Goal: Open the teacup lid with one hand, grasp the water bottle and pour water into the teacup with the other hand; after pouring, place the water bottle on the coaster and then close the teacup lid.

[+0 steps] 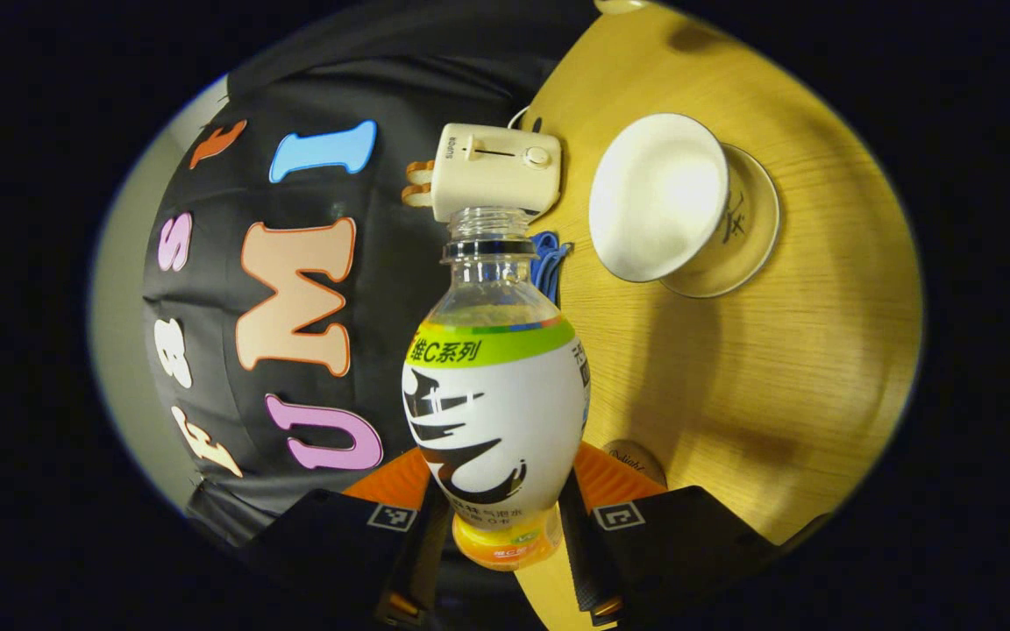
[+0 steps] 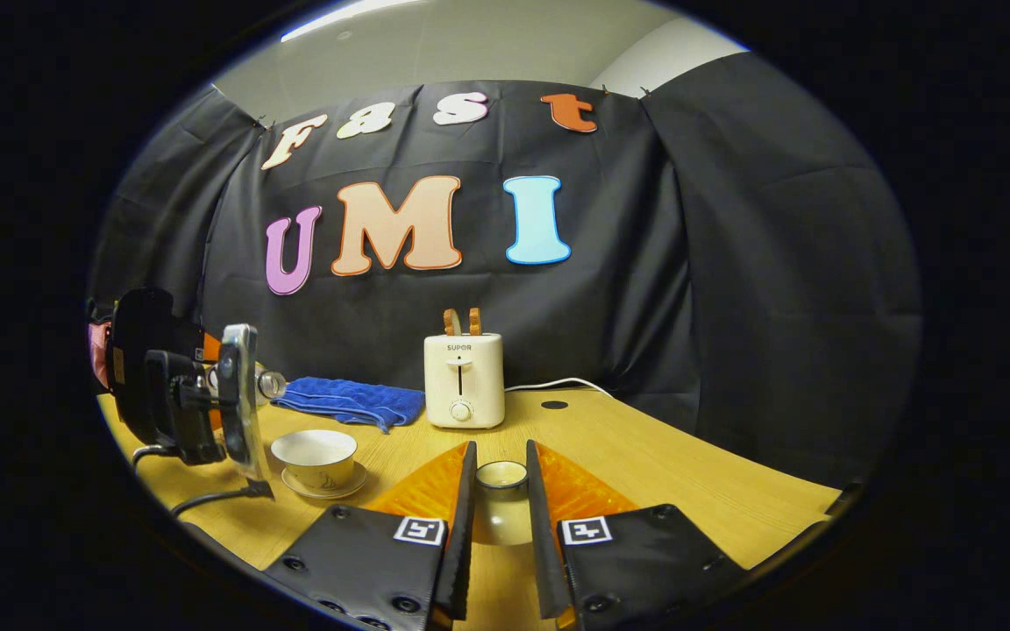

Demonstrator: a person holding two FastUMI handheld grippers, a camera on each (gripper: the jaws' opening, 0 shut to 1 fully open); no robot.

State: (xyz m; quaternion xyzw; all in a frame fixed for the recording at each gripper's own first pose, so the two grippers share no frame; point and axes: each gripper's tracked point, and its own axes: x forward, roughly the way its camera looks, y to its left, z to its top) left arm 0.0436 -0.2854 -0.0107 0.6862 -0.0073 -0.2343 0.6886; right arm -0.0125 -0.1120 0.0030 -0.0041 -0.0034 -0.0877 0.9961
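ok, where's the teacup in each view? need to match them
Left gripper view: teacup upper right on its saucer, beyond the held water bottle.
Right gripper view: teacup lower left, beside the other hand-held gripper.
Shared landmark: the toaster at the table's back edge.

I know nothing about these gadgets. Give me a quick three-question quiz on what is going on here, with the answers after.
1. True or false: the water bottle has its cap on.
2. What does the right gripper hold between its fingers? A) the teacup lid B) the blue cloth C) the toaster
3. Fill in: the open teacup stands on a ____.

Key
1. False: the bottle, held tilted toward the cup by the left gripper, has a bare neck.
2. A.
3. Saucer, on the wooden table.
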